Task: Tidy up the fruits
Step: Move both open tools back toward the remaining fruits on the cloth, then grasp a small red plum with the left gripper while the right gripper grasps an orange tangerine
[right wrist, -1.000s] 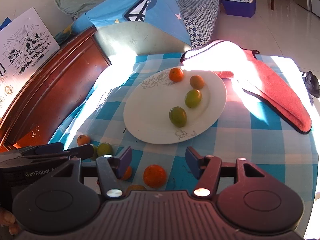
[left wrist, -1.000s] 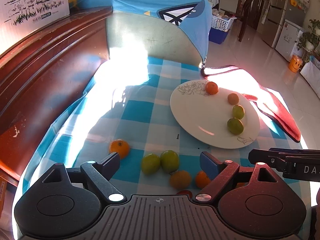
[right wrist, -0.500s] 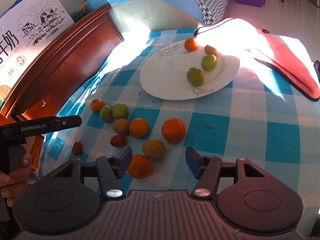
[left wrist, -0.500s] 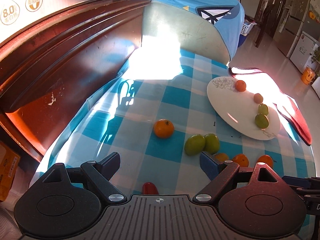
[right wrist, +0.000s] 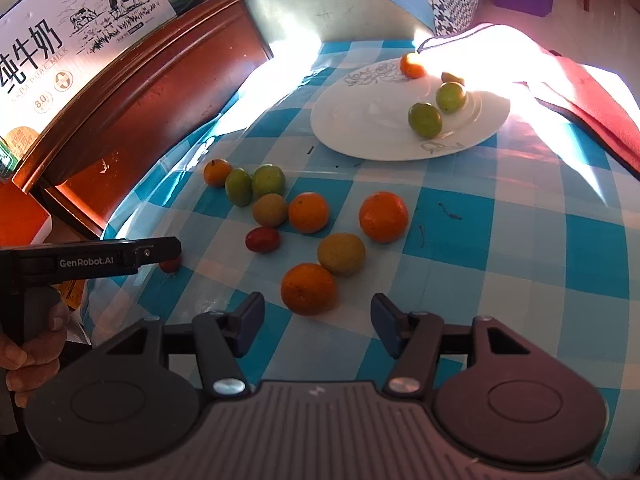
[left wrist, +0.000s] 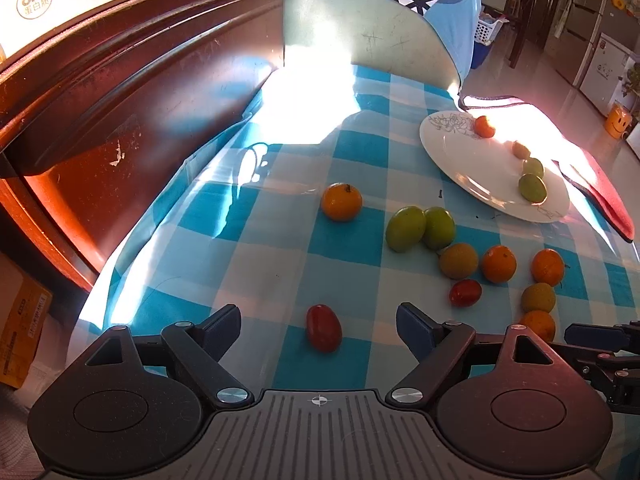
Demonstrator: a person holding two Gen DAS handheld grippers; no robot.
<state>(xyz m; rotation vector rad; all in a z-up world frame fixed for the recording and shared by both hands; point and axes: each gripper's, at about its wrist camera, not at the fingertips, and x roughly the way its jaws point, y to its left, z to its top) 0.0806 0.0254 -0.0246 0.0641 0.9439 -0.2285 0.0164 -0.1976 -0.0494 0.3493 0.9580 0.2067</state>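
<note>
A white plate [left wrist: 464, 152] [right wrist: 360, 120] at the far side of the checked tablecloth holds several small fruits. Several loose oranges, green and red fruits lie on the cloth nearer me. My left gripper [left wrist: 319, 326] is open, with a red fruit [left wrist: 323, 327] lying on the cloth between its fingers. My right gripper [right wrist: 318, 324] is open and empty, just behind an orange [right wrist: 308, 288]. The left gripper's body [right wrist: 96, 260] shows at the left of the right wrist view, partly hiding the red fruit [right wrist: 170, 264].
A dark wooden headboard [left wrist: 120, 92] runs along the table's left edge, with milk cartons [right wrist: 60, 40] above it. A red cloth [right wrist: 592, 100] lies right of the plate. A blue-covered chair [left wrist: 380, 20] stands at the far end.
Both grippers have pulled back toward the table's near edge. More loose fruit is in view, and the red fruit now lies between the left fingers. Both grippers stay open.
</note>
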